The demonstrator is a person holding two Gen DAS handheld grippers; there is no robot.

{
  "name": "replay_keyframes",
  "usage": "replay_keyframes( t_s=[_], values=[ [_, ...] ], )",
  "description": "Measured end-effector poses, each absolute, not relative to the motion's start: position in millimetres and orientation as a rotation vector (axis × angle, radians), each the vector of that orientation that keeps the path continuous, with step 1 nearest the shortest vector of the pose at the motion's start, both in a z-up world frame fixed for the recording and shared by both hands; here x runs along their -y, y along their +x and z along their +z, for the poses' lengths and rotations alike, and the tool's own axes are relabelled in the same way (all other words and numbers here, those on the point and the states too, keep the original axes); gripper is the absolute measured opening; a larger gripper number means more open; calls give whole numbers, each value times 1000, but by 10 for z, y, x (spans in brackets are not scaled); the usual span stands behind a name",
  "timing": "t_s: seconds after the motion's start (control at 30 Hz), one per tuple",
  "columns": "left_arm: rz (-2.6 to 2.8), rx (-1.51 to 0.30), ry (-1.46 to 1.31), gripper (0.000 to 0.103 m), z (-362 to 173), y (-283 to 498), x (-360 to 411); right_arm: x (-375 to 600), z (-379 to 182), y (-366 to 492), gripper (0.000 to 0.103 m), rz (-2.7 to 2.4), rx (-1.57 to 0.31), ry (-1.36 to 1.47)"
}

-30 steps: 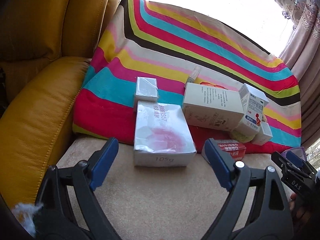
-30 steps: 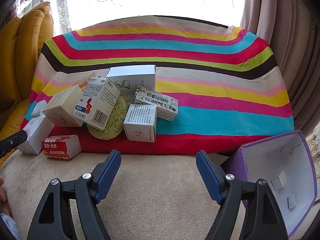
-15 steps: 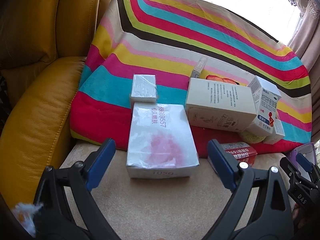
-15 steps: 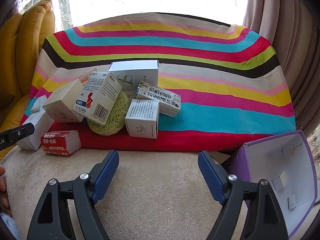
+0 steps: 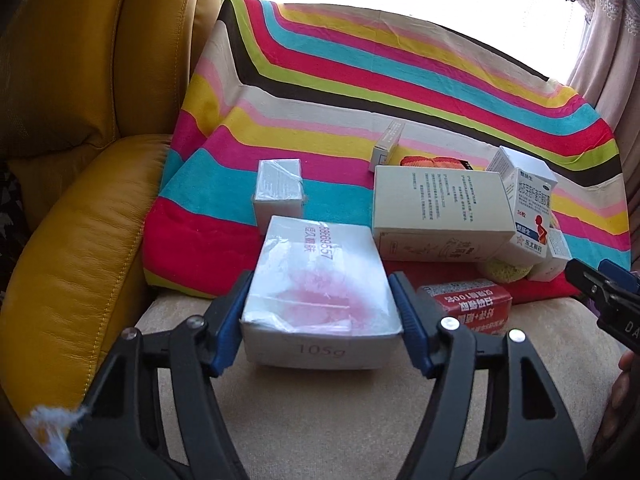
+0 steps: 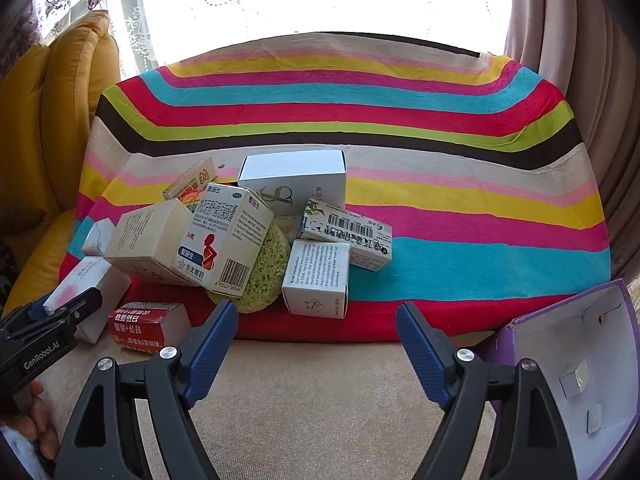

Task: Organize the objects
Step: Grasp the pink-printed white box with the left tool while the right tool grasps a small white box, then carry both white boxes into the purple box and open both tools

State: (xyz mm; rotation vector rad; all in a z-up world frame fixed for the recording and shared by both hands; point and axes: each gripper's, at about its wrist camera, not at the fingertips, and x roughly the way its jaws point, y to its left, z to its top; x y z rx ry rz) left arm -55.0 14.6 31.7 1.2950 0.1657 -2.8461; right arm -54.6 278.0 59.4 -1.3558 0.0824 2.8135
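1. The white plastic-wrapped box (image 5: 320,296), marked "105g" on its near face, rests on the beige seat cushion (image 5: 320,408) at the front edge of the striped cloth (image 5: 360,80).
2. The left hand-held gripper (image 5: 321,320) has its blue fingers (image 5: 230,326) pressed against both sides of this box, closed on it.
3. Just right of it lies a red carton (image 5: 468,306); behind stand a small wrapped box (image 5: 278,192) and a large cream box (image 5: 440,212).
4. The right hand-held gripper (image 6: 316,344) hangs over the bare cushion with its jaws spread wide, holding nothing.
5. Ahead of it, cartons are piled around a green sponge (image 6: 266,276).
6. A purple-edged open box (image 6: 576,376) sits at the right, beside that gripper.
7. A yellow leather armchair (image 5: 80,160) borders the left side.
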Motion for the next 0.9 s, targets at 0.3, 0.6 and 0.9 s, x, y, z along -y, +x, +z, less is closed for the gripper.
replay_keyframes(
  t_s=[0.3,0.6,0.9],
  values=[
    [-2919,-225,1161,70,448,-408,-111,-2813,431,-811,77,2730,-48,-1468],
    [-2959,-219,1100,70,544,-319,-146,-2791,279,-968,43,2689,-31,-1540],
    [-3003,-178,993,70,679,-188,-272,-2878,426,-685,42,2756,-89,-1442]
  ],
)
